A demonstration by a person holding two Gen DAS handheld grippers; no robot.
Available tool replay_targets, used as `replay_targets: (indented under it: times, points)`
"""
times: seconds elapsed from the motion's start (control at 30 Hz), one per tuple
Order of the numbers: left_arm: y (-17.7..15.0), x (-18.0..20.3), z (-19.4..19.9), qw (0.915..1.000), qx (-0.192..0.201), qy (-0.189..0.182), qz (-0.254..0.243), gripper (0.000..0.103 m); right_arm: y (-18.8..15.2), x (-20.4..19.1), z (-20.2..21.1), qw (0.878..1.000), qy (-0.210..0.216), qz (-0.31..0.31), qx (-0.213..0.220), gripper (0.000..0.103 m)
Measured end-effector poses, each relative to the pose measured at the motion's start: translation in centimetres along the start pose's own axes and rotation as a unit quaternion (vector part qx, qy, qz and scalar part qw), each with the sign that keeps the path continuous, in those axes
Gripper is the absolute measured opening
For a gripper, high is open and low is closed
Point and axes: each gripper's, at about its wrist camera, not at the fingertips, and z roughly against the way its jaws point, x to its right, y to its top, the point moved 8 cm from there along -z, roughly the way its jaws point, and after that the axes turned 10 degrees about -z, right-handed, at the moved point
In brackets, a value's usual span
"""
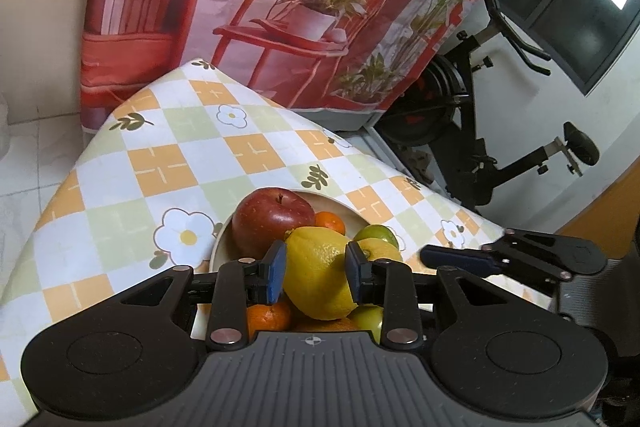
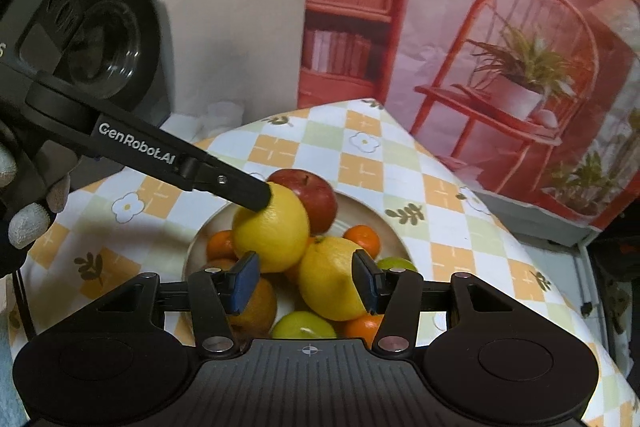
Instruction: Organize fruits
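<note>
A cream bowl (image 2: pixel 362 213) on the checked tablecloth holds a red apple (image 2: pixel 312 193), two lemons, several small oranges (image 2: pixel 362 239) and green limes (image 2: pixel 302 325). My left gripper (image 1: pixel 316 273) is shut on a lemon (image 1: pixel 318 277) and holds it over the bowl; in the right wrist view that lemon (image 2: pixel 272 237) hangs from the left gripper's finger (image 2: pixel 236 187). My right gripper (image 2: pixel 306 285) is open, its pads on either side of the second lemon (image 2: pixel 332 281) in the bowl. The right gripper's fingers (image 1: pixel 460 259) show at the right of the left wrist view.
The table (image 1: pixel 160 163) has a corner at the back, with floor beyond. A red printed backdrop (image 1: pixel 280 7) hangs behind it. An exercise bike (image 1: pixel 480 131) stands at the right. A washing machine (image 2: pixel 116 39) stands at the left.
</note>
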Motion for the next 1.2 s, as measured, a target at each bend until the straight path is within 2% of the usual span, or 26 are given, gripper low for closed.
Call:
replay_targets:
  times: [0.13, 0.23, 0.53, 0.57, 0.63, 0.7, 0.8, 0.97, 1.1, 1.2]
  points:
    - [0.0, 0.1, 0.2, 0.9999, 0.000, 0.013, -0.007, 0.037, -0.6, 1.1, 0.8, 1.000, -0.008, -0.023, 0.016, 0.048]
    - [0.0, 0.3, 0.5, 0.9997, 0.001, 0.020, -0.013, 0.037, -1.1, 2.0, 1.3, 0.999, -0.014, -0.045, 0.027, 0.053]
    - [0.0, 1.2, 2.5, 0.9970, 0.020, 0.061, -0.043, 0.043, -2.3, 3.4, 3.3, 0.993, -0.021, -0.096, 0.071, 0.081]
    - [0.0, 1.4, 2.8, 0.9964, 0.024, 0.067, -0.045, 0.046, -2.4, 3.5, 3.5, 0.992, -0.022, -0.100, 0.076, 0.085]
    - [0.0, 1.7, 3.5, 0.9948, 0.033, 0.081, -0.052, 0.060, -2.5, 3.7, 4.0, 0.990, -0.018, -0.111, 0.084, 0.093]
    - [0.1, 2.3, 4.3, 0.9918, 0.045, 0.102, -0.063, 0.079, -2.8, 3.8, 4.6, 0.988, -0.014, -0.123, 0.093, 0.096]
    - [-0.1, 3.5, 5.8, 0.9863, 0.065, 0.125, -0.086, 0.091, -3.3, 4.0, 5.6, 0.985, -0.015, -0.134, 0.104, 0.101]
    - [-0.8, 5.5, 8.3, 0.9777, 0.089, 0.152, -0.115, 0.096, -4.6, 3.6, 7.5, 0.983, -0.010, -0.137, 0.122, 0.102]
    - [-1.7, 6.7, 10.2, 0.9732, 0.105, 0.161, -0.127, 0.097, -5.9, 4.1, 9.2, 0.974, -0.005, -0.176, 0.142, 0.102]
    - [-2.2, 7.9, 12.1, 0.9653, 0.129, 0.174, -0.147, 0.097, -6.5, 4.3, 11.0, 0.966, -0.015, -0.197, 0.165, 0.102]
